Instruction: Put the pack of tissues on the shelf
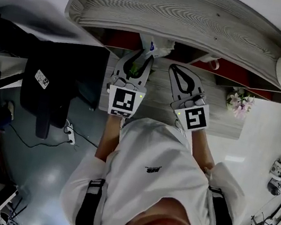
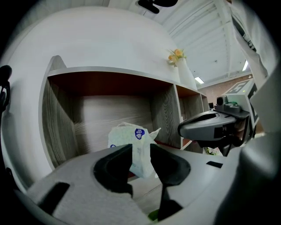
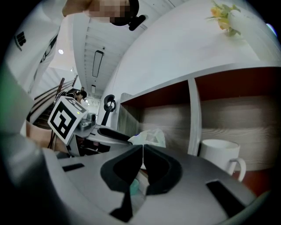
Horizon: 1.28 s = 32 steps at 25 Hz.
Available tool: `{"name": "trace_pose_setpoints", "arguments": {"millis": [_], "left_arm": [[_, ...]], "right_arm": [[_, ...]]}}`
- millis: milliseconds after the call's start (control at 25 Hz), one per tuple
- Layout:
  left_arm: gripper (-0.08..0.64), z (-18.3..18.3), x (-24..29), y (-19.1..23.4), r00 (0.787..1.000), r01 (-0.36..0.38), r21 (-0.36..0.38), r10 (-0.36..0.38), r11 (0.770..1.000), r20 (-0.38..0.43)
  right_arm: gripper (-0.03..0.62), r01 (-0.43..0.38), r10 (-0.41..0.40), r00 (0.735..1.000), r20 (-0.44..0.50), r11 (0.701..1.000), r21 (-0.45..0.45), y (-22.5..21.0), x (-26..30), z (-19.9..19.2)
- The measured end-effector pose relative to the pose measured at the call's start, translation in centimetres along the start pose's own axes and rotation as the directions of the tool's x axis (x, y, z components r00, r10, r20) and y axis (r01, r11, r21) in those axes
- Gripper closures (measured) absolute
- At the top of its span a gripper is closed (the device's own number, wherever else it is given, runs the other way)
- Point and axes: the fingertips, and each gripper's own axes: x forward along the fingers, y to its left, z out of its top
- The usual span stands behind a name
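The pack of tissues (image 2: 131, 134) stood inside the leftmost compartment of the grey wood-grain shelf (image 1: 174, 13), its crinkled white wrapper upright with a blue round mark near the top. In the left gripper view it sat on the compartment's floor, nearer the right-hand divider than the left wall, with the pale back panel behind it.

The left gripper (image 2: 140, 151) was held level at the mouth of that compartment. Its two dark jaws stood well apart and the pack showed in the gap between them. The pads did not appear to press on the wrapper, though the near edge of the pack was hidden behind the jaws.

The right gripper (image 3: 143, 151) hung just to the right of the left one, also pointing into the shelf. Its jaws were drawn together until the tips met, with nothing between them. From its own view the pack lay to the left and farther in, beyond the tip of the left gripper.

A white mug (image 3: 217, 154) stood in the next compartment to the right, past a white divider, its handle turned right. A small bunch of pale flowers (image 1: 240, 103) sat at the right end of the lower ledge, and another sprig (image 2: 176, 55) stood on top of the shelf.

In the head view both marker cubes faced the person, who wore a white shirt (image 1: 157, 171). A dark chair (image 1: 49, 82) stood at the left.
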Motion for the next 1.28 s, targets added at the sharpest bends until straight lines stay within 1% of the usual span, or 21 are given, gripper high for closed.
{"name": "trace_pose_setpoints", "arguments": {"millis": [40,160,440,640,1280], "left_arm": [[0.420,-0.1,-0.1,0.0,1.000,-0.004,-0.001,0.004,1.000,-0.006],[0.420,-0.3,-0.6,0.0,1.000,-0.017,0.001,0.017,1.000,-0.014],[0.420,0.4,-2.3,-0.6,0.999,-0.035,0.000,0.035,0.999,0.005],[0.420,1.0,-3.5,-1.5,0.999,-0.034,-0.002,0.034,0.999,0.033],[0.420,1.2,-5.6,-3.2,0.999,-0.042,0.006,0.041,0.999,0.034]], "right_arm": [[0.566,-0.003,0.003,1.000,0.000,1.000,-0.001,0.1,-0.1,0.0],[0.566,-0.008,0.008,1.000,0.004,1.000,0.002,0.4,-0.3,0.1],[0.566,-0.026,0.025,0.999,0.026,1.000,0.004,1.2,-1.1,0.8],[0.566,-0.043,0.044,0.999,0.023,0.999,-0.020,1.9,-1.8,0.9],[0.566,-0.056,0.057,0.998,0.036,0.998,-0.025,3.1,-3.4,1.1]]}}
